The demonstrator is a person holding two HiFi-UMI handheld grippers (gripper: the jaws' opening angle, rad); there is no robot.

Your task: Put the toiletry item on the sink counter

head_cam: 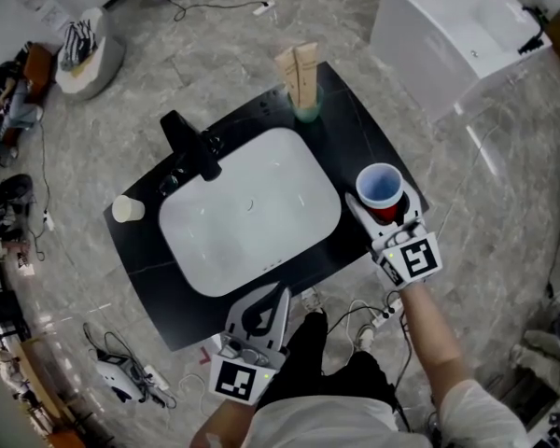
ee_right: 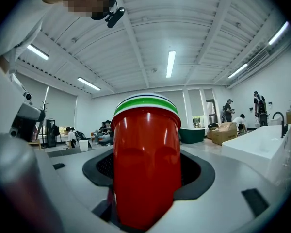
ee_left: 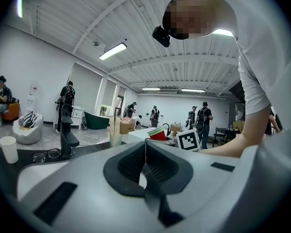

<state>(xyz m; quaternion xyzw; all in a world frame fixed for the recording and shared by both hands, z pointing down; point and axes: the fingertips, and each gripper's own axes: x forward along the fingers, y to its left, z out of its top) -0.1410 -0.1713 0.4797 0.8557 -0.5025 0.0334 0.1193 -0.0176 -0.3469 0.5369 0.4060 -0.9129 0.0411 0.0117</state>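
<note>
1. The right gripper (head_cam: 383, 213) was clamped on the red cup (head_cam: 381, 192), which we took for the toiletry item. Its pads sat against either side of the cup's wall. The cup stood upright, mouth up, over the right corner of the counter (head_cam: 355, 129). We could not tell whether its base touched the black top.
2. We judged that corner to be the main hazard. With so little counter around the cup, a base set partly past the right edge could tip it to the floor.
3. If the cup were let go while still clear of the surface, it would probably drop, bounce or topple, being a light cup narrower at the foot.
4. Jaws opened too little before backing away might drag the cup toward the near edge.
5. Too firm a squeeze could buckle the thin wall, and the cup might spring sideways on release.
6. The left gripper (head_cam: 278, 292) had its fingers together on nothing, at the near edge below the basin (head_cam: 252, 208). It was well apart from the cup, so only a swing toward the right corner would knock it.
7. The tubes (head_cam: 301, 77) at the far corner and the white cup (head_cam: 128, 209) at the left corner seemed out of danger.
</note>
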